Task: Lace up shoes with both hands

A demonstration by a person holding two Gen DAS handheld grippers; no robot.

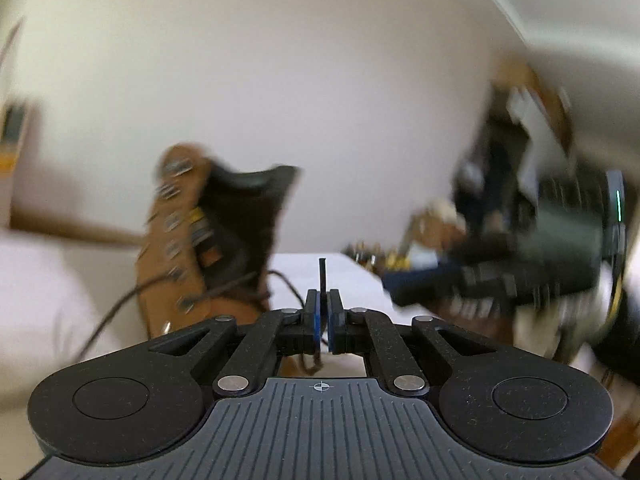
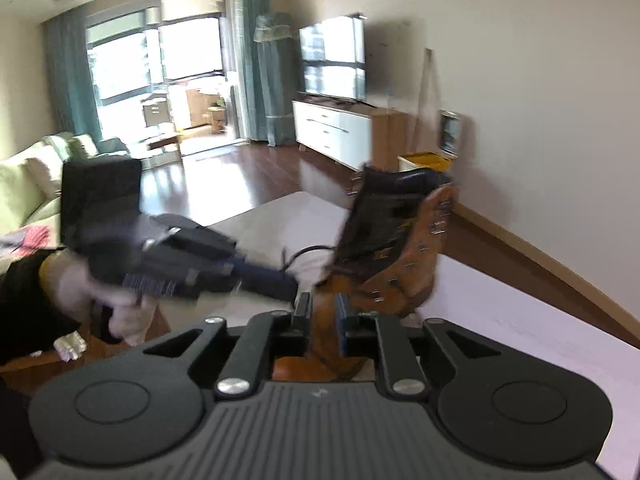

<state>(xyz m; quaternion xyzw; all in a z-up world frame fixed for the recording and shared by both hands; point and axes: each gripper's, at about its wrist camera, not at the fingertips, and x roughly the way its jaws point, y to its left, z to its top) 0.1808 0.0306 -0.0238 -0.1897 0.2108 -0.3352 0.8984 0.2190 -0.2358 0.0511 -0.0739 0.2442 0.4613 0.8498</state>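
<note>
A tan lace-up boot (image 1: 180,248) with metal eyelets and a black tongue stands upright on the white table (image 1: 348,276), to the left ahead of my left gripper (image 1: 323,300). This gripper is shut on the black lace, and the stiff tip (image 1: 322,274) pokes up between its pads. A loose strand (image 1: 120,304) runs back to the boot. In the right wrist view the boot (image 2: 400,248) is just ahead of my right gripper (image 2: 323,312). Its jaws are slightly apart, with brown leather showing through the gap and no lace seen there. The left gripper (image 2: 276,280), held by a gloved hand (image 2: 120,312), reaches in from the left.
The white table (image 2: 520,320) stretches right toward a plain wall. Beyond it are a dark wood floor (image 2: 240,176), a white TV cabinet (image 2: 332,132), a pale sofa (image 2: 24,184) on the left and a yellow bin (image 2: 424,160) behind the boot.
</note>
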